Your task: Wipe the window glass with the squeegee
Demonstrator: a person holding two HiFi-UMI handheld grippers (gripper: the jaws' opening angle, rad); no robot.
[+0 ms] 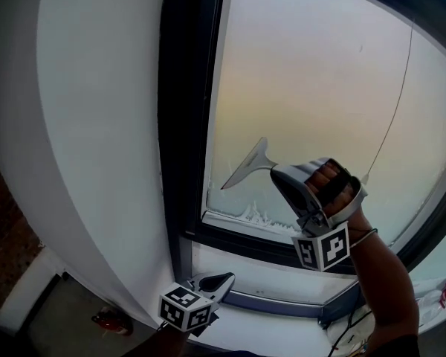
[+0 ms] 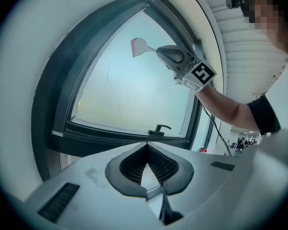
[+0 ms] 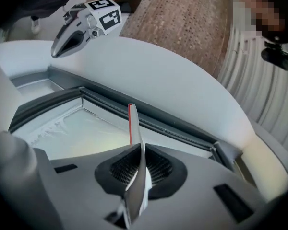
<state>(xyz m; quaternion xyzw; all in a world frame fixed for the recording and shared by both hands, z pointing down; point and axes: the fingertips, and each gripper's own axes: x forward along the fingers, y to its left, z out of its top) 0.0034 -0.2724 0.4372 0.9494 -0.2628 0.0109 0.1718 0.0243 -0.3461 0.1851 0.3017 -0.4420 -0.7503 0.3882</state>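
**Squeegee [image 1: 247,166] at lower left of hazy window glass [image 1: 320,88]**

The right gripper [image 1: 281,174] clamps the squeegee's handle, blade at the pane. Foam [image 1: 254,216] along the bottom edge suggests the wiping is unfinished. The left gripper [image 1: 221,282], jaws together on nothing, hangs by the sill [image 1: 282,277]. Only its own view shows the window handle [image 2: 159,128].

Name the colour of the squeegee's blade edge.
Red; the squeegee edge shows best in right gripper view.

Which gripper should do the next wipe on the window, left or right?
Right. The right gripper clamps the squeegee, with its blade up at the glass. The left gripper is shut and empty, low by the sill.
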